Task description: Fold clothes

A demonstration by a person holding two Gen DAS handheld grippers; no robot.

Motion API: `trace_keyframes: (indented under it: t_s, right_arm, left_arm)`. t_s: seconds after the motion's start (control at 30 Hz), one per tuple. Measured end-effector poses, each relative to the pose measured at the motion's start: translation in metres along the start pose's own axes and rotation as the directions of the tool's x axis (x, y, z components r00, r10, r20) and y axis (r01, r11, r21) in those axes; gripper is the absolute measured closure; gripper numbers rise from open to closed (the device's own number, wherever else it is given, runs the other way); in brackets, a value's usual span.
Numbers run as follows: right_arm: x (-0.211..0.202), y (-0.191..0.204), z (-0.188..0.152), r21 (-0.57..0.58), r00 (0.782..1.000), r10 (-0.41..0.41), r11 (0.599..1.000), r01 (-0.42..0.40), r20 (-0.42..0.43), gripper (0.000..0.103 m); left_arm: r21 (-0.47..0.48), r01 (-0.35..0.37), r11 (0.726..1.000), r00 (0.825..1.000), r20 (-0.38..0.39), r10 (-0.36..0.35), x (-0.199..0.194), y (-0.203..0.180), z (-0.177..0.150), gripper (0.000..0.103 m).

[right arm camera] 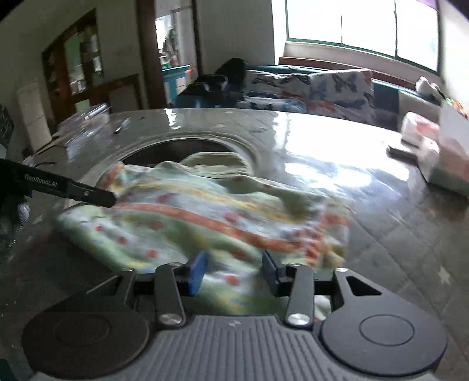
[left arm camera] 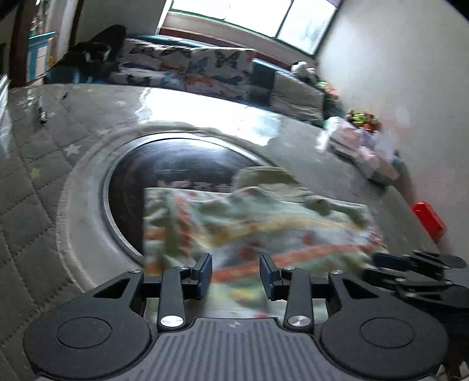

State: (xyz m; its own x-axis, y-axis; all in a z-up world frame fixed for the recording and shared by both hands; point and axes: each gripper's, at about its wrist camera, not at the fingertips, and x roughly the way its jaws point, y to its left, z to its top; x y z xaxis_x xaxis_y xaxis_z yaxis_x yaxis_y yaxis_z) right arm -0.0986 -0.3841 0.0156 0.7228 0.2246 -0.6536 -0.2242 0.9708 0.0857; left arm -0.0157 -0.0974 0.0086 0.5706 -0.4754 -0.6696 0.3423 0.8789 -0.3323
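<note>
floral garment [left arm camera: 255,225] blurred on the table [left arm camera: 35,181], left gripper [left arm camera: 236,272] and right gripper [right arm camera: 233,271] both spread wide over its near edge

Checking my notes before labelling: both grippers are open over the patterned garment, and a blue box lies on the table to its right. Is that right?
Only the colour is wrong. The box is red, as the left wrist view shows. Both the left gripper and right gripper are open over the patterned garment.

Home living room: butterfly-print sofa [right arm camera: 322,85], window [right arm camera: 360,23].
</note>
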Motion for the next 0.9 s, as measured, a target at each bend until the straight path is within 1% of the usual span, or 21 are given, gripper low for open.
trace_keyframes:
  t_s: [0.07,0.17,0.23,0.37,0.47,0.57,0.63,0.67,0.77,0.8,0.9]
  right_arm:
    - [-0.005,-0.007,-0.001,0.016,1.0,-0.009,1.0,0.009,-0.002,0.061]
    - [-0.01,-0.011,0.004,0.01,1.0,-0.03,1.0,0.03,0.008,0.062]
    - [-0.011,-0.013,0.01,0.01,0.999,-0.033,0.999,0.033,0.02,0.062]
    - [0.004,-0.015,0.028,0.016,0.999,-0.021,1.0,0.02,0.039,0.062]
    - [0.021,-0.02,0.036,0.033,1.0,-0.016,0.999,0.015,0.026,0.062]
    - [0.036,-0.028,0.039,0.048,1.0,-0.024,0.999,0.024,0.002,0.062]
    - [0.042,-0.037,0.041,0.072,1.0,-0.031,0.997,0.031,-0.002,0.068]
    - [0.044,-0.041,0.041,0.083,0.999,-0.034,0.996,0.035,-0.004,0.07]
    - [0.044,-0.051,0.046,0.121,0.998,-0.065,0.991,0.064,0.003,0.07]
    - [0.044,-0.052,0.047,0.127,0.998,-0.062,0.99,0.061,0.005,0.07]
    - [0.051,-0.053,0.048,0.112,0.997,-0.077,0.991,0.077,-0.01,0.07]
  left_arm:
    - [-0.026,0.005,1.0,1.0,0.0,-0.005,0.0,0.007,0.003,0.072]
    - [-0.028,-0.027,0.999,0.999,0.021,0.028,-0.004,0.011,0.009,0.072]
    - [-0.036,-0.029,0.999,0.999,0.031,0.03,-0.004,0.012,0.014,0.072]
    - [-0.019,-0.06,0.998,0.998,0.031,0.061,0.007,0.012,0.024,0.074]
    - [-0.023,-0.08,0.997,0.997,0.018,0.08,0.015,0.016,0.027,0.074]
    - [-0.03,-0.083,0.996,0.996,0.02,0.084,0.017,0.022,0.028,0.074]
    - [-0.034,-0.082,0.996,0.996,0.021,0.082,0.017,0.024,0.028,0.074]
    - [-0.037,-0.08,0.996,0.997,0.021,0.08,0.016,0.025,0.028,0.074]
    - [-0.034,-0.079,0.996,0.997,0.022,0.08,0.017,0.025,0.028,0.074]
    - [-0.033,-0.079,0.996,0.997,0.022,0.08,0.017,0.025,0.028,0.074]
    - [-0.034,-0.084,0.996,0.996,0.025,0.085,0.018,0.025,0.03,0.074]
